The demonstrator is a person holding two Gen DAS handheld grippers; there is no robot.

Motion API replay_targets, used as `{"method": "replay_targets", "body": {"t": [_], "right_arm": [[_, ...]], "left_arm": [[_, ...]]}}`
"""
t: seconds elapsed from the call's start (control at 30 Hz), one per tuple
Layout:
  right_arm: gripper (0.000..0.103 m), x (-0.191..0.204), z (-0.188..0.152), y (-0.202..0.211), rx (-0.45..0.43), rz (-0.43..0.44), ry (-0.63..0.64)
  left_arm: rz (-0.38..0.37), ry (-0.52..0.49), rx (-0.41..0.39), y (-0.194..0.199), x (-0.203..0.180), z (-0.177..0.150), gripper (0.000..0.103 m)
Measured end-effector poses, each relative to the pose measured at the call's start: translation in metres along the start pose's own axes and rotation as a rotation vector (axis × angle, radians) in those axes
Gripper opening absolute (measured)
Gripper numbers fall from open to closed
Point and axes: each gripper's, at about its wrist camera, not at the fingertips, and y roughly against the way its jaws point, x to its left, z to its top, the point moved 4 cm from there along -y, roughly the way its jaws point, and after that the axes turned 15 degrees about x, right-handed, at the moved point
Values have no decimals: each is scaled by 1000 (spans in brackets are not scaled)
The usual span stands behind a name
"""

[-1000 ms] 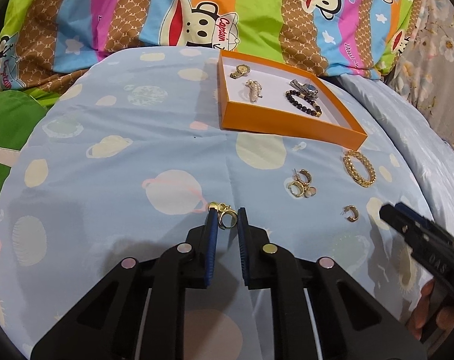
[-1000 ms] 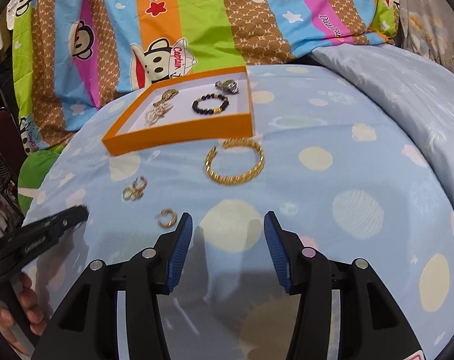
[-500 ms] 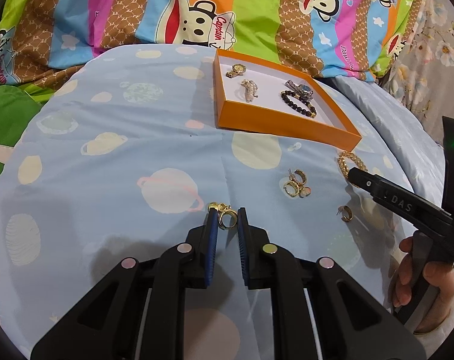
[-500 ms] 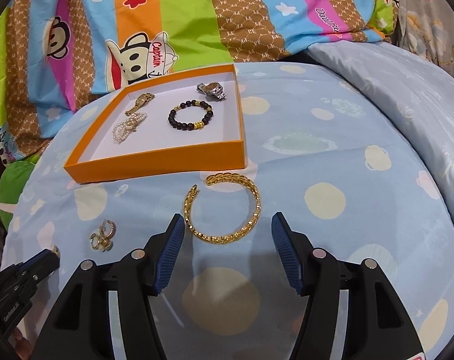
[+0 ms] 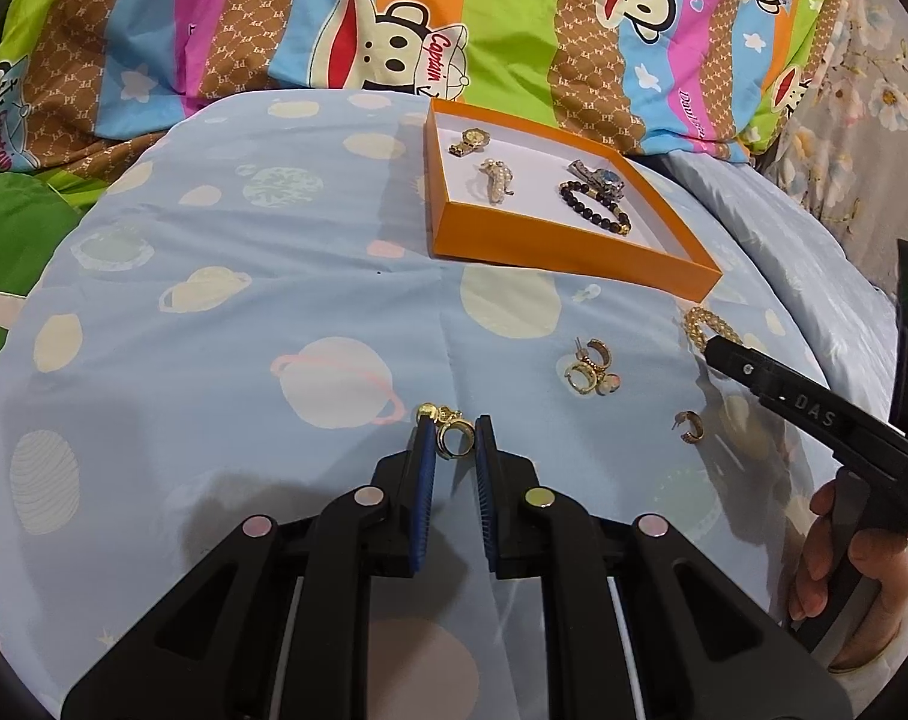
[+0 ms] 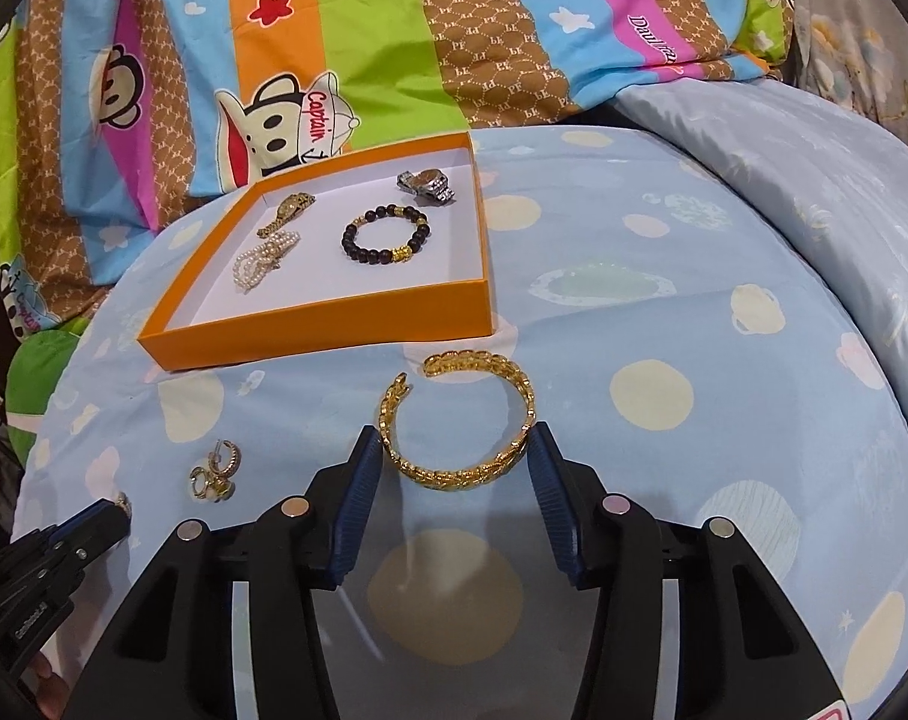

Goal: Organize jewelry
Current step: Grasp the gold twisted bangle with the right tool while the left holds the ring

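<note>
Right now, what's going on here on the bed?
A person is sorting jewelry into an open orange box on the blue planet-print sheet. The left gripper is shut on a small gold hoop earring. The right gripper straddles the gold chain-link cuff bracelet, its jaws closing, pads not yet pressing. The box holds a black beaded bracelet, a pearl piece and two watches. More gold earrings lie loose.

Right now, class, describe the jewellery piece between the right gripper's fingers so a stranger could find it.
Find the orange tray on the planet-print sheet. Just in front lies a gold chain-link bangle, the closing right gripper straddling it. It is open-ended and far larger than the small earrings nearby.
</note>
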Motion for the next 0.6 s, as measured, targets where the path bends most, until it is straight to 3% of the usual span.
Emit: {"method": "replay_targets", "body": {"t": [0.13, 0.17, 0.2, 0.23, 0.37, 0.5, 0.57, 0.6], "right_arm": [[47, -1, -1, 21, -34, 29, 0], [45, -1, 1, 27, -46, 34, 5], [13, 0, 5, 33, -55, 43, 13], [0, 2, 10, 39, -58, 53, 16], [0, 5, 32, 42, -58, 23, 51], [4, -4, 23, 35, -47, 21, 35], [24, -9, 16, 30, -40, -2, 33], [45, -10, 13, 28, -41, -11, 36]], "left_arm": [[-5, 6, -1, 6, -1, 1, 12], [-13, 9, -3, 8, -2, 3, 6], [-26, 6, -5, 11, -3, 6, 3], [-35, 3, -11, 15, -5, 10, 3], [-37, -27, -69, 35, -17, 30, 3], [-34, -38, -92, 41, -19, 35, 3], [-30, -39, -78, 35, -18, 32, 3], [-34, -37, -70, 32, -17, 32, 3]]}}
